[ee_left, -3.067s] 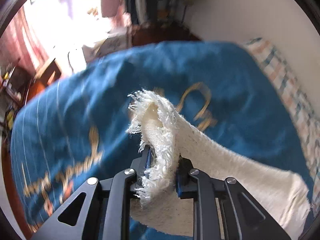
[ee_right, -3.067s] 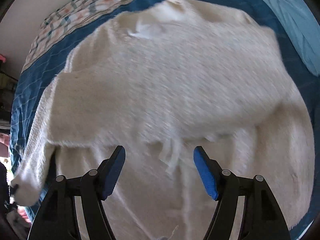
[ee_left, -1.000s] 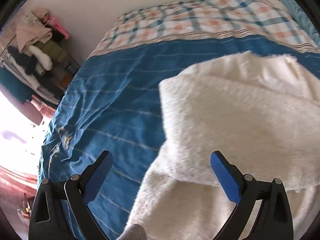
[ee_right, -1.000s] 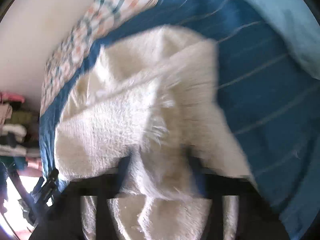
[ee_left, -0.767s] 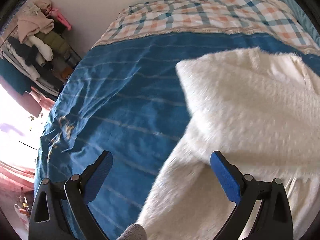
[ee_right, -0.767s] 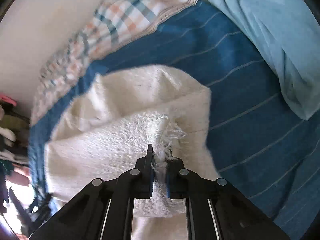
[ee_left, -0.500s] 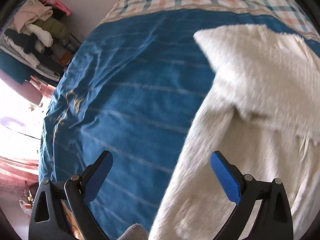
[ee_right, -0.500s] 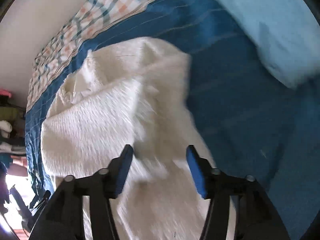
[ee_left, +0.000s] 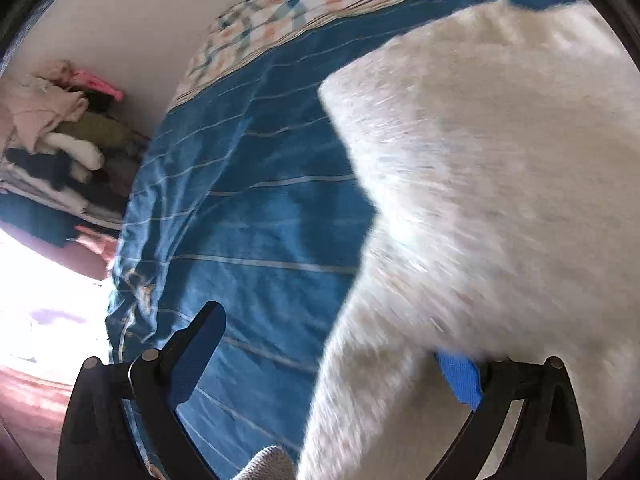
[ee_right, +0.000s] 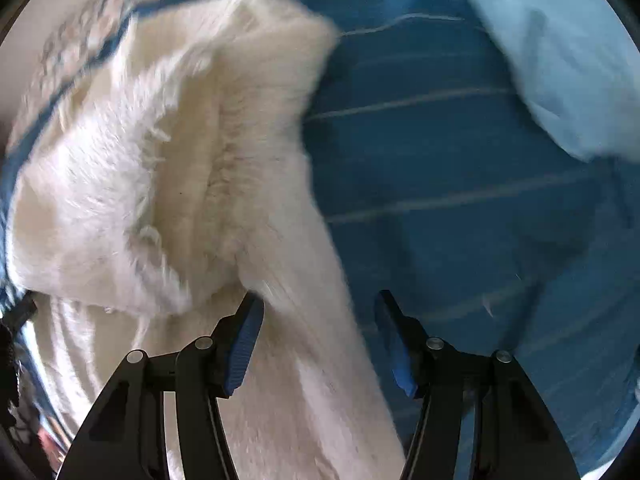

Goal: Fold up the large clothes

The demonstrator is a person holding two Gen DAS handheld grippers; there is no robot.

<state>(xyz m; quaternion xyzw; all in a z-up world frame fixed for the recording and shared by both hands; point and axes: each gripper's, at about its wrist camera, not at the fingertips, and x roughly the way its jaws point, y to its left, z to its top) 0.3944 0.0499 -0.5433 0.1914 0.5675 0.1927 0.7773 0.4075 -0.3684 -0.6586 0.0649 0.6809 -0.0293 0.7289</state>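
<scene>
A fluffy cream sweater (ee_left: 500, 184) lies on a blue striped bedspread (ee_left: 256, 216), with one part folded over the body. My left gripper (ee_left: 332, 344) is open and low over the sweater's left edge; the fabric covers most of its right fingertip (ee_left: 460, 376). In the right wrist view the sweater (ee_right: 192, 184) fills the left side, with a folded flap on top. My right gripper (ee_right: 318, 320) is open and empty, straddling the sweater's right edge above the bedspread (ee_right: 460, 200).
A plaid sheet (ee_left: 320, 12) covers the far part of the bed by the white wall. A pile of clothes (ee_left: 52, 136) sits at the left. A light blue pillow (ee_right: 560, 52) lies at the upper right of the right wrist view.
My right gripper let go of the sweater's fringed edge and opened. My left gripper stayed open and moved in close over the sweater's left edge.
</scene>
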